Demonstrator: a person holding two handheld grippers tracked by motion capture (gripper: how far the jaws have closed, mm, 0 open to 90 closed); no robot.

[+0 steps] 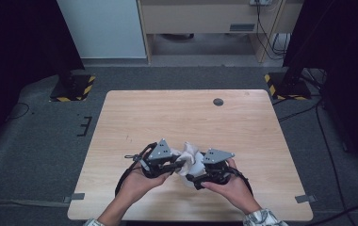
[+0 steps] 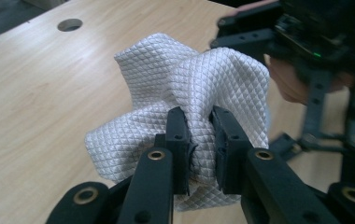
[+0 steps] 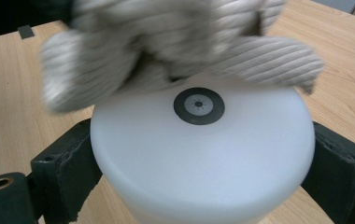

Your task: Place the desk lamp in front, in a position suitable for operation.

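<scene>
A white quilted cloth (image 2: 185,93) is bunched between my two grippers near the table's front edge; in the high view the cloth (image 1: 190,157) shows between them. My left gripper (image 2: 199,144) is shut on a fold of the cloth. My right gripper (image 3: 199,154) is shut on a white round container (image 3: 203,154) with a black ring mark on its top. The cloth (image 3: 175,42) lies against that top's far side. In the high view the left gripper (image 1: 179,165) and right gripper (image 1: 197,175) face each other, each held by a hand.
The wooden table (image 1: 186,117) has a round cable hole (image 1: 218,101) at the back right. Grey floor surrounds it, with yellow-black striped stand bases (image 1: 73,87) at the far corners and cables at the right.
</scene>
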